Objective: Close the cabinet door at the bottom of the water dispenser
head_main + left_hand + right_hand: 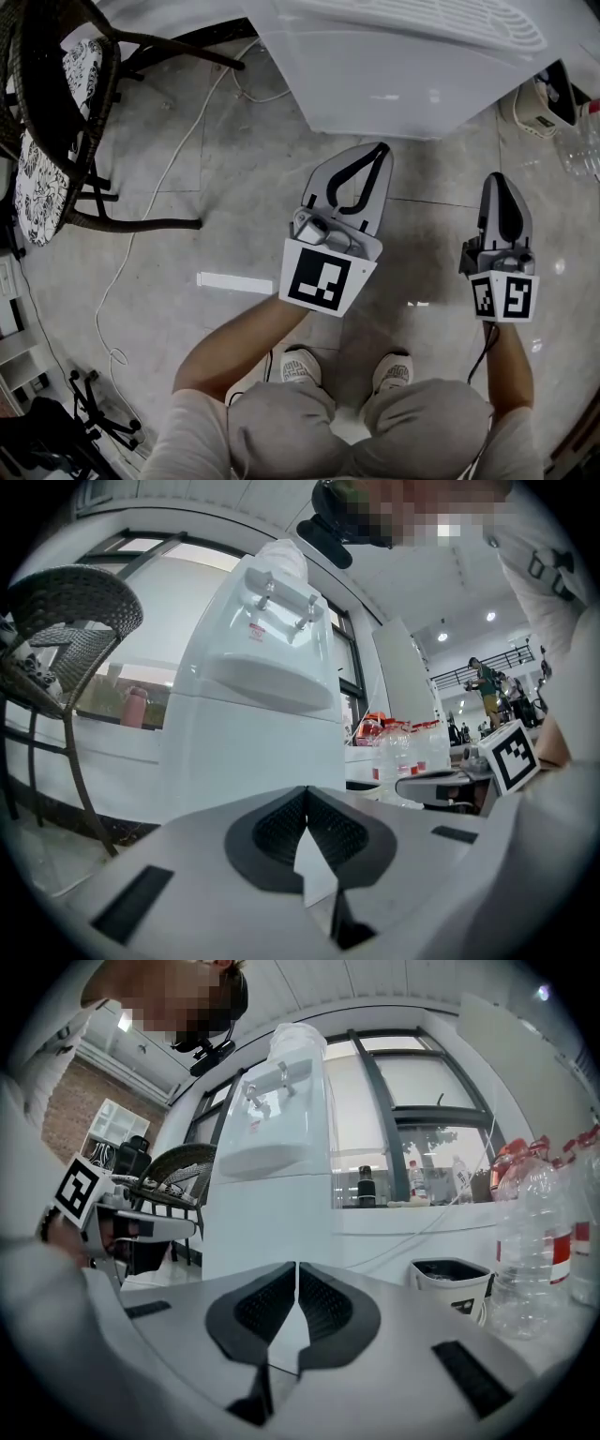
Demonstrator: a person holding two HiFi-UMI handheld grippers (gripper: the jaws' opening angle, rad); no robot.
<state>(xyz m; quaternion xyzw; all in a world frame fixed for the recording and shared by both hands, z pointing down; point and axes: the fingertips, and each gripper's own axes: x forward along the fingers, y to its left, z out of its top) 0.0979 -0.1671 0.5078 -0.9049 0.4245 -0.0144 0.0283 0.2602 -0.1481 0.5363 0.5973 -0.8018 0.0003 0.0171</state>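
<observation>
Far left, a dark wicker chair with a black-and-white patterned cushion [52, 141] stands on the grey tiled floor [234, 159]. A thin white cable [141, 216] trails across the tiles beside it, and a small flat white strip [234, 281] lies just inboard of that. Now my left gripper [382, 148], pointing level at the machine. In the left gripper view its jaws are pressed together at the tips [306, 789], the ribbed dark pads meeting with nothing between them. Straight ahead of both hands is the tall white water dispenser [403, 75], apart from my jaws with bare floor in between. From the gripper views its two taps sit up top, and its lower front, where the cabinet door [253, 761] belongs, shows as one flat white face. I can't pick out the door's edge from here. Moving right, my right gripper [498, 176] is also level and aimed at that same lower front [267, 1222]. Its jaws are closed too [297, 1265], pads together and empty. Beyond it, to the right of the dispenser, sits a small white bin with a dark inside [450, 1283]. At the far right edge is a cluster of clear plastic bottles with red labels [539, 1241].
</observation>
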